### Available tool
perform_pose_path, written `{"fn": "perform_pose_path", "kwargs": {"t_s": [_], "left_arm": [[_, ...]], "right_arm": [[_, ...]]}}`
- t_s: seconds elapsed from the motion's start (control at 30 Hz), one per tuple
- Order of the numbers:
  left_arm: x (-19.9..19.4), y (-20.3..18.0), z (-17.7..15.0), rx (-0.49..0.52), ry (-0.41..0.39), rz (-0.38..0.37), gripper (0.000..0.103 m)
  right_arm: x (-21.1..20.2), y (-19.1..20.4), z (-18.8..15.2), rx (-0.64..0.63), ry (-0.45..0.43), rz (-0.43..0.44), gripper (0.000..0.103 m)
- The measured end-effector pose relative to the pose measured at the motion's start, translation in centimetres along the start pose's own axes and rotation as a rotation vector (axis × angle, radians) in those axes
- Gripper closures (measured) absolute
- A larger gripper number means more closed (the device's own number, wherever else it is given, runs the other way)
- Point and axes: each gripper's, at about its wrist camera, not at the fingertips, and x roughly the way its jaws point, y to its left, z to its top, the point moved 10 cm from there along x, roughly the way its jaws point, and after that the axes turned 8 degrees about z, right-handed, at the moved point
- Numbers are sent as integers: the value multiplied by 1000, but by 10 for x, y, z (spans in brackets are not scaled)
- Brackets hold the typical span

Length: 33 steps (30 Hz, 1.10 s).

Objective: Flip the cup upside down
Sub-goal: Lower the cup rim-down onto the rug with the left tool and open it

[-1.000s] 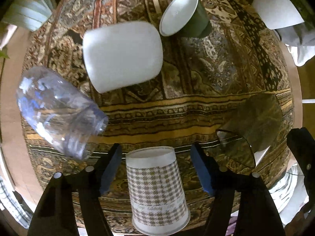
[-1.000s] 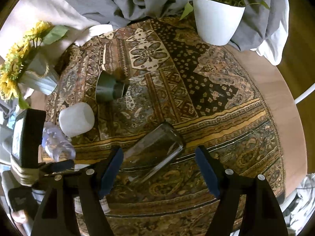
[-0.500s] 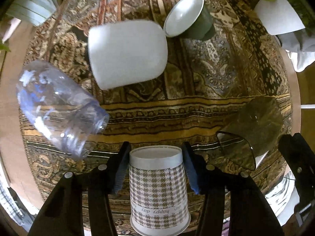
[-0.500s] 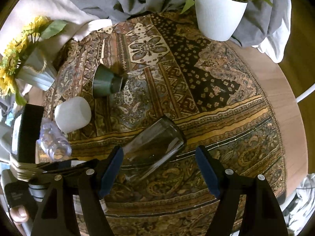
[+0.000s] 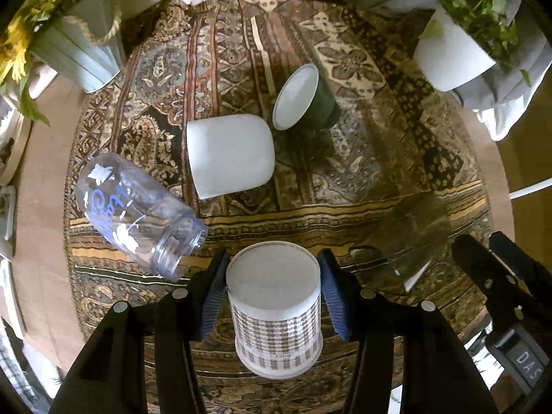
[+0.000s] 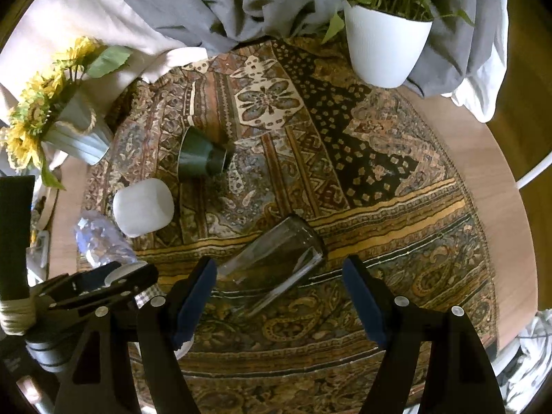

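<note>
A houndstooth paper cup (image 5: 276, 314) is held between the blue pads of my left gripper (image 5: 272, 295), base toward the camera, rim toward the table. The left gripper is shut on it just above the patterned cloth (image 5: 345, 179). My right gripper (image 6: 279, 305) is open and empty, its fingers on either side of a clear drinking glass (image 6: 276, 276) lying on its side. The left gripper also shows at the lower left of the right wrist view (image 6: 100, 283).
On the cloth lie a clear plastic jar (image 5: 134, 220), a white cup (image 5: 229, 155) and a dark green cup (image 5: 303, 98), all on their sides. A sunflower vase (image 6: 69, 127) stands at the left, a white plant pot (image 6: 383, 45) at the back right.
My left gripper closed on the houndstooth cup and tilted it up, so more of its base shows. The camera view pulled back. The right gripper stayed open over the glass.
</note>
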Motion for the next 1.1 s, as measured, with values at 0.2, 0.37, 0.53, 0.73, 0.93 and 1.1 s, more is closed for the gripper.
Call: {"fn": "perform_pose_path", "kwargs": {"t_s": [0.2, 0.37, 0.53, 0.73, 0.93, 1.1], "left_arm": [[-8, -15, -6, 10, -56, -5, 52], [-12, -20, -22, 18, -92, -9, 52], [-11, -22, -29, 11, -114, -8, 52], [-5, -27, -24, 16, -94, -24, 51], [-5, -26, -23, 35, -109, 1, 40], [-31, -17, -21, 21, -234, 42, 22]], "right_arm": [[-9, 0, -2, -23, -23, -9, 28], [-15, -2, -11, -54, -36, -28, 28], [-19, -7, -17, -70, -58, -46, 28], [-17, -8, -21, -65, -50, -36, 28], [-22, -6, -21, -73, -69, -47, 28], [-34, -7, -20, -70, -106, -68, 23]]}}
